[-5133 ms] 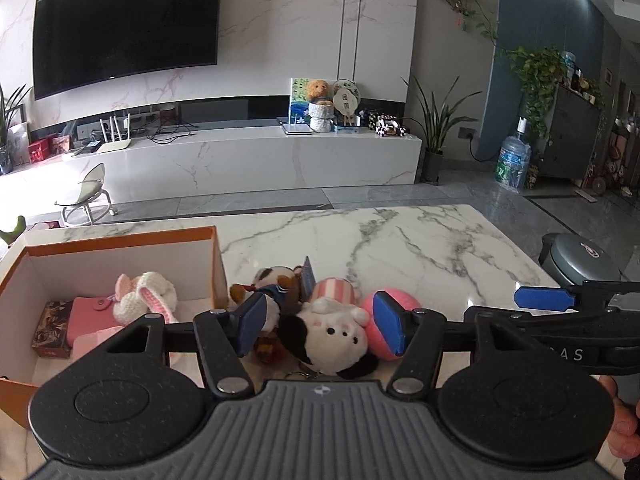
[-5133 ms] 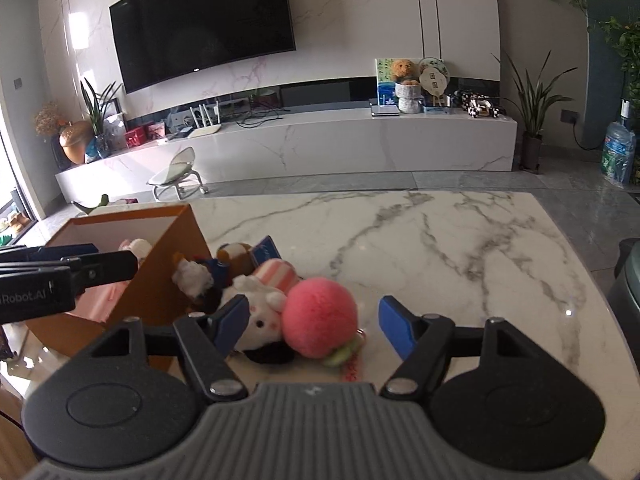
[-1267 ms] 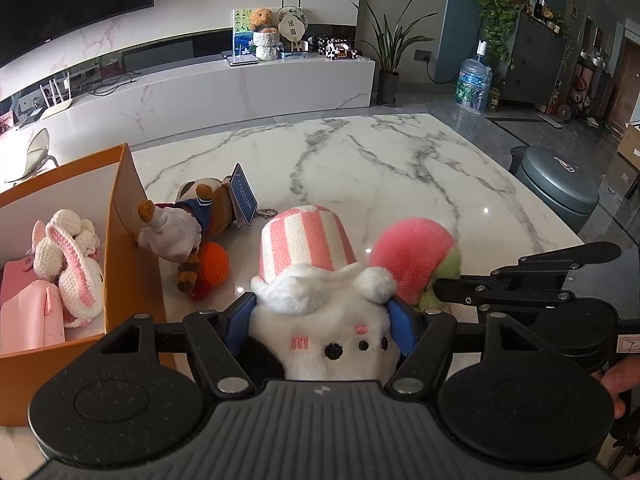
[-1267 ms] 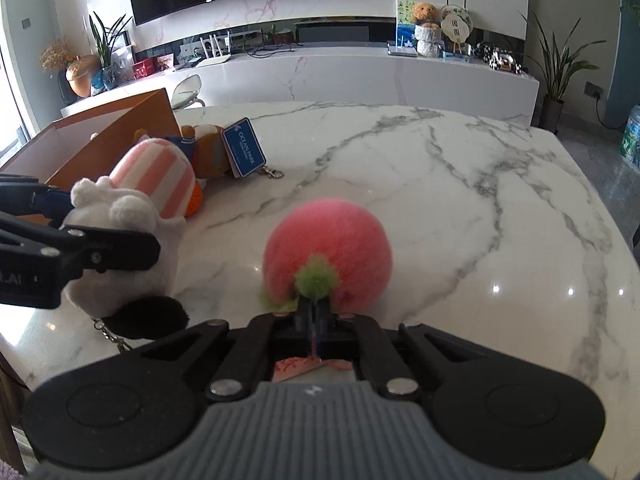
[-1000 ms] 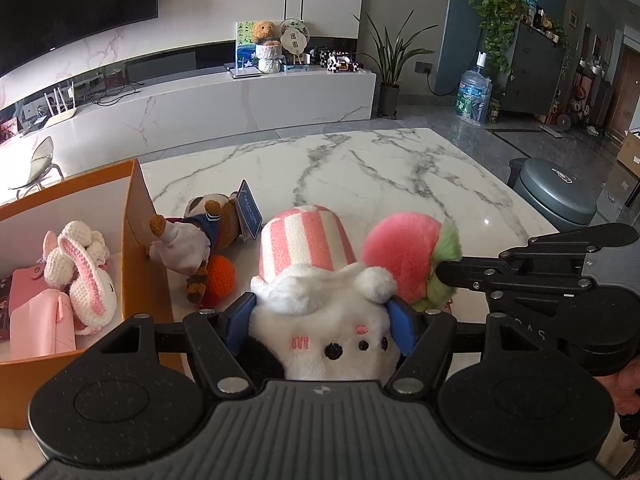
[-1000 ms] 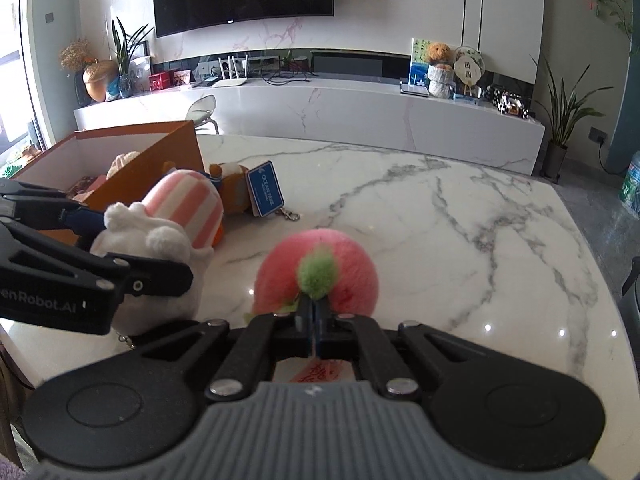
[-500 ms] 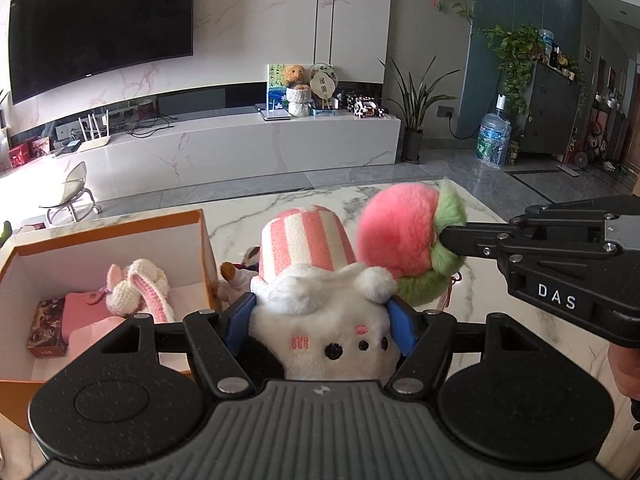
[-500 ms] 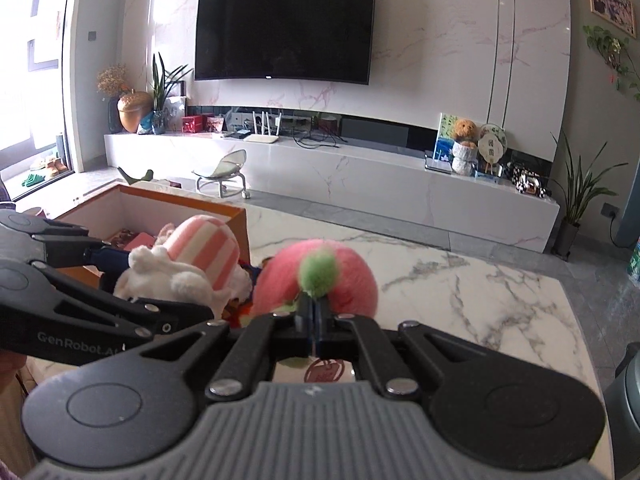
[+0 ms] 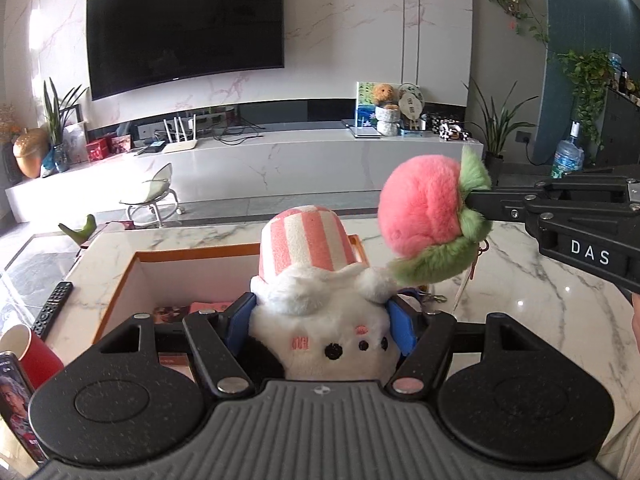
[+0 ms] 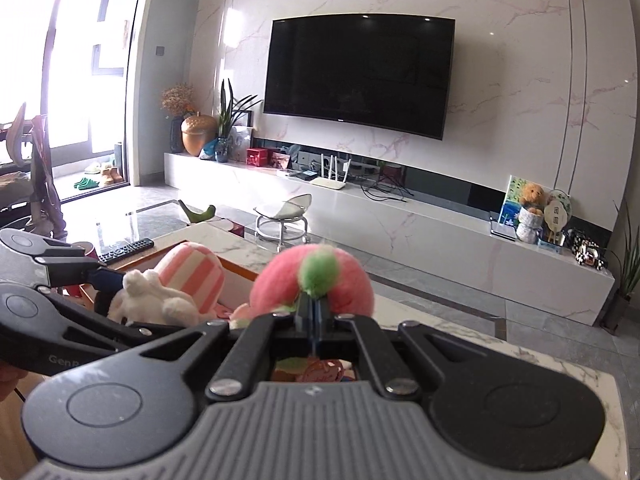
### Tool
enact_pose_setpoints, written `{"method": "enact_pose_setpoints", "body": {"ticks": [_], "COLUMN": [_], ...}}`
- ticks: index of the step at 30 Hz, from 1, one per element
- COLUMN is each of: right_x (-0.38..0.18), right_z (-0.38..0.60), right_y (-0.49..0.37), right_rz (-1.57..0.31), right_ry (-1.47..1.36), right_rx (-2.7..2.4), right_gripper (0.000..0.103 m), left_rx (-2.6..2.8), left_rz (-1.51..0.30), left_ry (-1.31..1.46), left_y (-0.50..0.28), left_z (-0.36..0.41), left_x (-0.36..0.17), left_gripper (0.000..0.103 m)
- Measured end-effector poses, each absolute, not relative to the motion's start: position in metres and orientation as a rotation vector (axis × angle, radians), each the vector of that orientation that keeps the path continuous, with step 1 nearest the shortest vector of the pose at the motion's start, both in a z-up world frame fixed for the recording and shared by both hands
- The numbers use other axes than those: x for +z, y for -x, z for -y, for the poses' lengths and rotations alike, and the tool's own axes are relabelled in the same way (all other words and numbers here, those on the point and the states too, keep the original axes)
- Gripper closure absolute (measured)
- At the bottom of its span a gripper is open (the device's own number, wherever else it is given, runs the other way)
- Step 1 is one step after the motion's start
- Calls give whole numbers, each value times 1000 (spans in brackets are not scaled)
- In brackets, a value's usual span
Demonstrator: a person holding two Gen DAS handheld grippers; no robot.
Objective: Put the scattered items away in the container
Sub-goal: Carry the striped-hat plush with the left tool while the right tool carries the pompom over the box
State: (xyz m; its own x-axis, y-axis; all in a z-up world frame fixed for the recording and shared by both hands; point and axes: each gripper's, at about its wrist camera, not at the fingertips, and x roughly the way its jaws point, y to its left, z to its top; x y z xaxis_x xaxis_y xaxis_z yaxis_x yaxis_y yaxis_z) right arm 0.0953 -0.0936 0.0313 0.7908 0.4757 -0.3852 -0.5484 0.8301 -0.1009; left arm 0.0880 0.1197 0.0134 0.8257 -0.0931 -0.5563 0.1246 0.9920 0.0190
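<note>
We had the left gripper (image 9: 322,330) clamped on the white plush with the striped pink hat (image 9: 320,320), held in the air over the near edge of the orange box (image 9: 120,276). The right gripper (image 10: 314,314) was pinched tight on the green tuft of the pink pompom (image 10: 312,280), which hung just right of the box, above the bench (image 9: 540,292).

To drop both well, we judged each toy should sit fully past the box wall before its gripper let go, and low enough not to bounce out. Inside the box some small packets (image 9: 192,310) already lay. Left of the box a remote (image 9: 50,310) and a red cup (image 9: 30,354) stood close by. The two grippers crowded each other, so one at a time seemed safer.
</note>
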Motion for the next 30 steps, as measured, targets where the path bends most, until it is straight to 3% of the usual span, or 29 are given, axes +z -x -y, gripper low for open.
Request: {"method": "enact_pose_setpoints", "body": {"ticks": [15, 30], "right_x": [-9, -54], "right_z": [9, -4], "right_y": [-172, -224], "right_rz": [-527, -741], "right_ry": [256, 253], "right_rx": [571, 490], "right_gripper": [102, 101], "left_rx": [-61, -87], "left_rz": [-608, -659], "left_ry": [5, 56], "left_y": [-128, -142], "left_z": [-178, -192], "left_x": [0, -23], "left_gripper": [23, 23]}}
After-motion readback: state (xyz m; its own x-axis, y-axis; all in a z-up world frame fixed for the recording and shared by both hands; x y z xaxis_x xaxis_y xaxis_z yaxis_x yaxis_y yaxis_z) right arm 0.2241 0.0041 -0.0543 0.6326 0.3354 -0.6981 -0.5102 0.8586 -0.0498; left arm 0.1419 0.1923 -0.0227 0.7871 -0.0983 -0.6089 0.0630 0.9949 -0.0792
